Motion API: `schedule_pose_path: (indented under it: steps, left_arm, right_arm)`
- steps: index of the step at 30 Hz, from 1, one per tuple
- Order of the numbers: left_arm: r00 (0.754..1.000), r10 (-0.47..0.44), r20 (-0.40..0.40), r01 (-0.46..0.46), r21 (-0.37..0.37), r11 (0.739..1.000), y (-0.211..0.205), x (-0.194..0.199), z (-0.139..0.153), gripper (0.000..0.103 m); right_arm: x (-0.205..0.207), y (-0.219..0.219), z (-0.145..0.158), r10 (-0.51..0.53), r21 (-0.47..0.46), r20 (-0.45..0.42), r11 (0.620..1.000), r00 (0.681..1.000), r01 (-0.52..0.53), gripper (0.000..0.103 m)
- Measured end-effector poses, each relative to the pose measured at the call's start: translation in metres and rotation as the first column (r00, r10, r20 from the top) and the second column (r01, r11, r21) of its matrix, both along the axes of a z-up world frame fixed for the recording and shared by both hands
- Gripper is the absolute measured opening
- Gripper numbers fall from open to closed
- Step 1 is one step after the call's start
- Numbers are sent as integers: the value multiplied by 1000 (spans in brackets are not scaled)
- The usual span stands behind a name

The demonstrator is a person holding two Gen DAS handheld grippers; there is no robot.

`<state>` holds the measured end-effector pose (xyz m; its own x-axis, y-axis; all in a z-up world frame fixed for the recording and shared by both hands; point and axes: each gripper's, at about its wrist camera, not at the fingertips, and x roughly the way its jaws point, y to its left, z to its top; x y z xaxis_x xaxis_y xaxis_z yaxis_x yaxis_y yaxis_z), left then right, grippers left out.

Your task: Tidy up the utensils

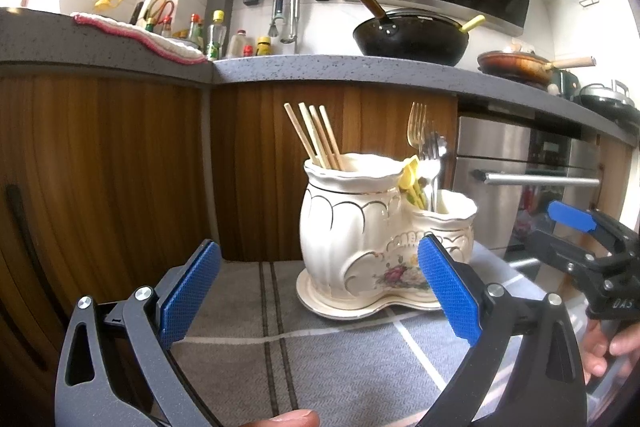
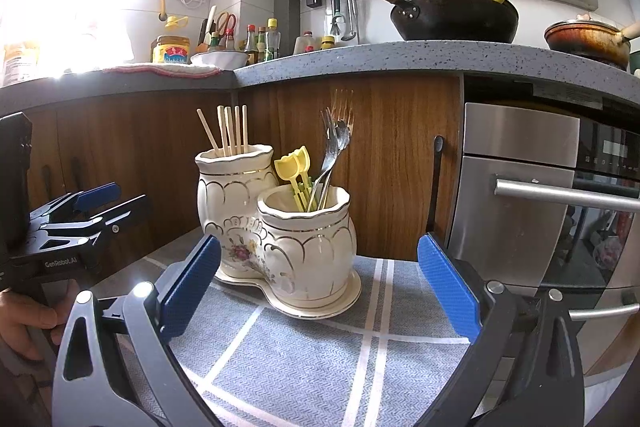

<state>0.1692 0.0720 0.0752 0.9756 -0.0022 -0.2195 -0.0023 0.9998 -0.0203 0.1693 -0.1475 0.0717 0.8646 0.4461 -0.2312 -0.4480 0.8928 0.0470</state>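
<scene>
A cream ceramic utensil holder with two joined pots stands on a grey striped cloth. Its taller pot holds wooden chopsticks. The lower pot holds metal forks and a spoon along with yellow plastic forks. My left gripper is open and empty, just short of the holder. My right gripper is open and empty too, facing the holder from the other side. A hand holds each tool.
Wooden cabinet doors stand right behind the holder. A steel oven with a bar handle is to the right. Above, the grey counter carries a black wok, a pan and sauce bottles.
</scene>
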Motion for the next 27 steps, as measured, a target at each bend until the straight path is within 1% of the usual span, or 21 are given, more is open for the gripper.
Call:
schedule_pose_path:
  steps: [27]
  left_arm:
    - [1000, -3, -3, 3, 6, 1000, 0, 2, -1, 98]
  right_arm:
    - [0, -1, 1, 26, -3, 14, 1000, 1000, -26, 97]
